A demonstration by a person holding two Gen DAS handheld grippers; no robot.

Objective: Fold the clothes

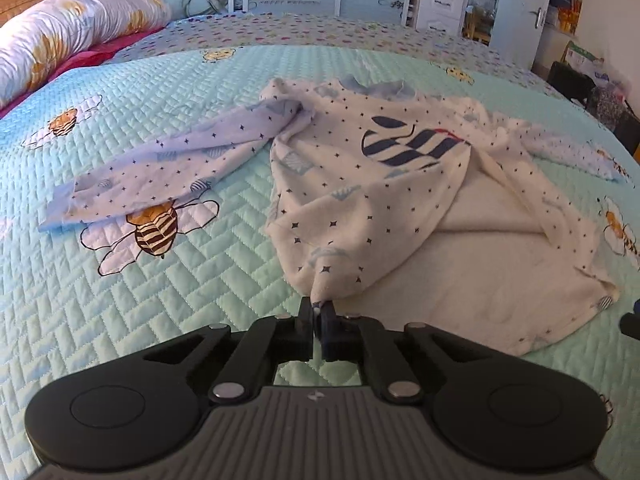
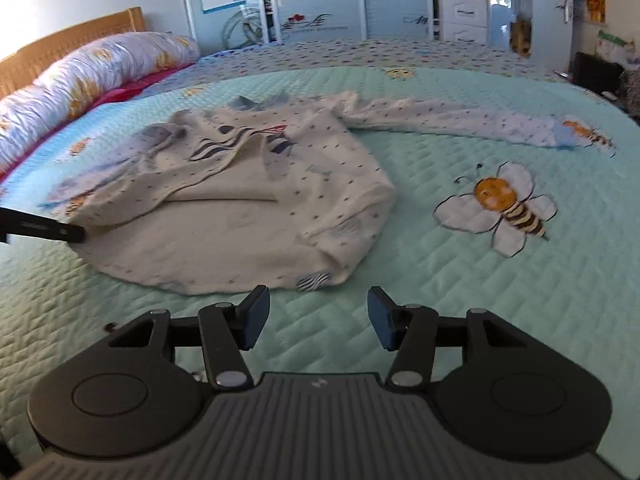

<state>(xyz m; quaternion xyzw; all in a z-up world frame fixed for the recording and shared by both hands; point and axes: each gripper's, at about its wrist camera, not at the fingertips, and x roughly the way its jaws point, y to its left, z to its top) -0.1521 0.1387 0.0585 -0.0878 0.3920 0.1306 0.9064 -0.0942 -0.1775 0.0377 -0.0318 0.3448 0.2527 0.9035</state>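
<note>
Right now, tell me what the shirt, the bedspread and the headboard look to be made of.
Shirt: soft knit, likely cotton, with a fleecy plain inside; it drapes and bunches where the left gripper pinches it. Bedspread: quilted fabric, matte, with stitched ridges and bee patches. Headboard: looks like light wood, possibly woven; too blurred to be sure.

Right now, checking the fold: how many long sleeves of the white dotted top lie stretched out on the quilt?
2: one sleeve stretches left of the white dotted top, the other sleeve stretches right.
</note>
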